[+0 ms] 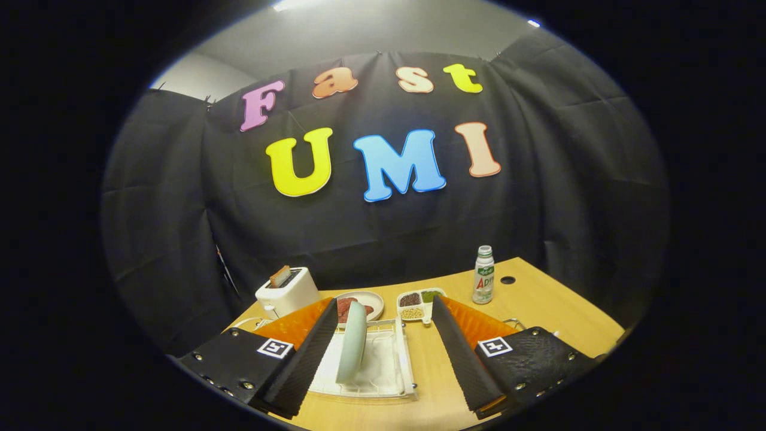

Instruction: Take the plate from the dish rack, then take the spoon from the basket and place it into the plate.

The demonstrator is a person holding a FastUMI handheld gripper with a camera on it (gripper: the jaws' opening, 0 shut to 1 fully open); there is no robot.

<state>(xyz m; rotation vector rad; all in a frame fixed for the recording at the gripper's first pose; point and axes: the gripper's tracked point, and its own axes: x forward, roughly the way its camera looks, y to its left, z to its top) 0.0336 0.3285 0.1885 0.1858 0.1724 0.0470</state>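
Gripper (383,353) is hanging over the near edge of the table (556,311) in the gripper view, its fingers spread wide and holding nothing. Standing on edge in the white dish rack (389,371) is the pale green plate (352,350), sitting between the fingers but much closer to the left one, almost touching its inner face. Beyond the rack a toaster (287,291) with a slice poking out is standing to the left, a shallow dish (362,302) with something dark red is lying behind the plate, and a divided tray (419,304) of beans and grains is sitting next to it. A small bottle (483,275) is standing farther back on the right. No spoon or basket is clear enough to name.

Judging by this, the step in hand is taking the plate, and it is only beginning. To do it well, the gripper is needing to shift left so the plate's rim is lying midway between the fingers, then come down on the upper rim and close across its thin edge. Lifting straight up is likely to keep the plate from snagging the rack's wires
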